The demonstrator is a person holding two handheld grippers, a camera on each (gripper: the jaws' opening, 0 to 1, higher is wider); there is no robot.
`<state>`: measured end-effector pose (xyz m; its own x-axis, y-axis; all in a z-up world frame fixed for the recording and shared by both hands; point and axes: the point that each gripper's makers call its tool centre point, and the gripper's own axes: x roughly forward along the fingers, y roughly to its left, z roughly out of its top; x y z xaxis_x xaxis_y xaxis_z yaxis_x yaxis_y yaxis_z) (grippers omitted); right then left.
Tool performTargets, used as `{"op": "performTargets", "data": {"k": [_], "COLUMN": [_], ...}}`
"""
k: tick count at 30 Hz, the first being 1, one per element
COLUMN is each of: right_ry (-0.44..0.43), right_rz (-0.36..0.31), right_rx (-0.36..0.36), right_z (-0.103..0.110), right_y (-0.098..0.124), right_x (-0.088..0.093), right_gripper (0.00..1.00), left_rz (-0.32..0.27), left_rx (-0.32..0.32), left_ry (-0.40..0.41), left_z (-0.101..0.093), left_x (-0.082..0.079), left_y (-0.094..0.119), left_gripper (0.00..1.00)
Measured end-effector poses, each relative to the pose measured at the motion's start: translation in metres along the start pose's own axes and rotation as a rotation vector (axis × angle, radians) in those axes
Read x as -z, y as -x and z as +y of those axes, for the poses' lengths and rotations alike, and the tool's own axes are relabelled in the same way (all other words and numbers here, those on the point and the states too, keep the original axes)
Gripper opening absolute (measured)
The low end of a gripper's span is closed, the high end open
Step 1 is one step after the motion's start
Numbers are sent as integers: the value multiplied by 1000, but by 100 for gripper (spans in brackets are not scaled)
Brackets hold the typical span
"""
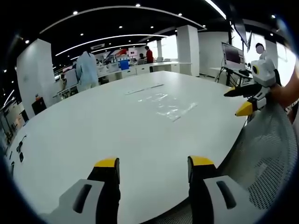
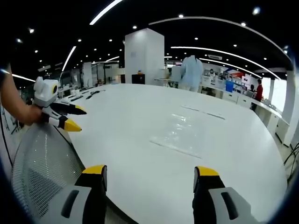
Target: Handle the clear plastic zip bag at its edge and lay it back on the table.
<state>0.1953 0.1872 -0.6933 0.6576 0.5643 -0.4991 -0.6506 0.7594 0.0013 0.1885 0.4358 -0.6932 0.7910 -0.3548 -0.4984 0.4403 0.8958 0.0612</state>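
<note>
In the left gripper view, the left claw [image 1: 154, 168] rises from the bottom with its yellow-tipped jaws spread wide and nothing between them, hanging over the near part of the white tabletop [image 1: 84, 126]. Ahead of it and slightly to its right, well apart from the tips, the clear plastic zip bag [image 1: 169, 105] lies flat on the tabletop. Off to the right, beyond the tabletop's edge, the right claw [image 1: 243, 100] is held in a hand [image 1: 282, 91] above a grey mesh chair back [image 1: 268, 149], jaws parted and empty.

In the right gripper view, the right claw [image 2: 150, 178] likewise stands wide open and empty at the tabletop's near edge. The bag [image 2: 183, 133] lies flat ahead of it, well apart. Farther off, a person in a pale coat [image 2: 190, 72] stands beyond the tabletop.
</note>
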Motion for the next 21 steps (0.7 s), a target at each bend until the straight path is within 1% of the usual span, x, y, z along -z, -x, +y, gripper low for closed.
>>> {"op": "performTargets", "data": {"k": [4,10,14,21], "right_ry": [8,16,31,40], "right_rz": [-2,0,6,13], "right_rx": [-2,-20,-28,-50], "right_z": [0,2,4,6], "right_y": [1,2,2,3], "right_x": [-1,-1,0,0], "right_gripper": [73,72,70,70], "left_rz": [2,-2,-2,1], "left_rx": [-2,-5,-3,3], "left_ry": [0,3,3,6], "left_z": [1,-1,1,1], "left_x": [1,-2,-1,0], "left_y": [0,1,1,1], "left_gripper": [57,56,56,56]}}
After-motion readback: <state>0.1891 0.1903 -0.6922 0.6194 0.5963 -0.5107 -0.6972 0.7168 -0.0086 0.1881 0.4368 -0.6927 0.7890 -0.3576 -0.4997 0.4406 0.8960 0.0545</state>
